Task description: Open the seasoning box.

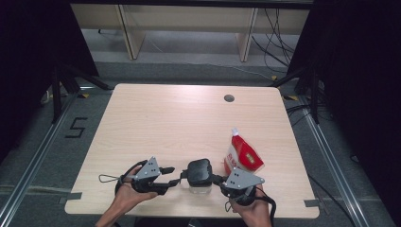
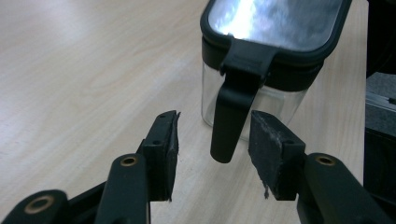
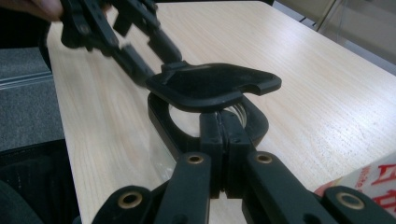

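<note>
We find the left gripper [image 2: 212, 154] parted, the jar's latch handle [image 2: 231, 121] hanging untouched between its pads. Right gripper [image 3: 219, 140] clamped on the jar [image 1: 199, 182] rim; glass body mostly hidden under the raised lid [image 3: 215, 84]. Both hands low at the table's [image 1: 189, 118] near edge.

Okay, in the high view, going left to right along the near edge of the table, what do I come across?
Left hand-held gripper → clear jar with a black lid → right hand-held gripper → red and white pouch.
</note>
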The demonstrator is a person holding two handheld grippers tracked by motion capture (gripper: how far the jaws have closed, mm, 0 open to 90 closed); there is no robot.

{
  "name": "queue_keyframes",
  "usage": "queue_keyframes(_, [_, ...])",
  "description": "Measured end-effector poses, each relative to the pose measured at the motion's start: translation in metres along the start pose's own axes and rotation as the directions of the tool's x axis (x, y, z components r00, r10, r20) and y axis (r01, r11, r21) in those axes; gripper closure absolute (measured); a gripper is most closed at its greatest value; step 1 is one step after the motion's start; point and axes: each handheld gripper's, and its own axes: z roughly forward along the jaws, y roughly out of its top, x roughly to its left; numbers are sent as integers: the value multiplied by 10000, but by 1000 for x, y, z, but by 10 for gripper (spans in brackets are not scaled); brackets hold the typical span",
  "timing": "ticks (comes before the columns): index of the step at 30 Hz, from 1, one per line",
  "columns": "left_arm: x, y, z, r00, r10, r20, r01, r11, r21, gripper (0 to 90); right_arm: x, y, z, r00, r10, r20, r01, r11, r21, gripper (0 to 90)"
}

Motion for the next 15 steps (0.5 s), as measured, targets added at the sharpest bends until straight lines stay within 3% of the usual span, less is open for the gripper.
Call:
queue_keyframes(1, [1,-2,5,9998,185,77,-187,9997,188,524,0,2,-1,10000,18,47,-18,10000,4,899])
queue_keyframes(4, [1,-3,11,9991,331,280,-334,9994,82,531,1,5,0,10000,-52,24,52,9999,-97,899])
queue_keyframes(6, [0,-3,13,9991,264,343,-267,9996,105,555,1,7,1,10000,-91,-16,90,9999,-114,900])
queue_keyframes(7, [-2,-3,17,9979,422,498,-433,9988,213,580,3,9,1,9999,164,-23,-165,9998,-137,899])
queue_keyframes(8, [-2,-3,17,9979,422,498,-433,9988,213,594,3,9,1,9999,164,-23,-165,9998,-137,899])
queue_keyframes(9, [-3,-3,18,9972,431,606,-440,9989,145,594,2,11,2,9999,-125,-33,124,9998,-152,899])
queue_keyframes(10, [-4,-3,20,9966,506,652,-514,9986,118,645,4,13,3,10000,34,-17,-34,9997,-230,899])
queue_keyframes(11, [-4,-3,20,9967,554,592,-565,9983,167,650,3,14,4,9998,-185,-43,184,9995,-270,900])
queue_keyframes(15, [-5,-3,19,9977,538,411,-547,9982,224,727,4,19,6,9997,-210,-84,207,9993,-317,899])
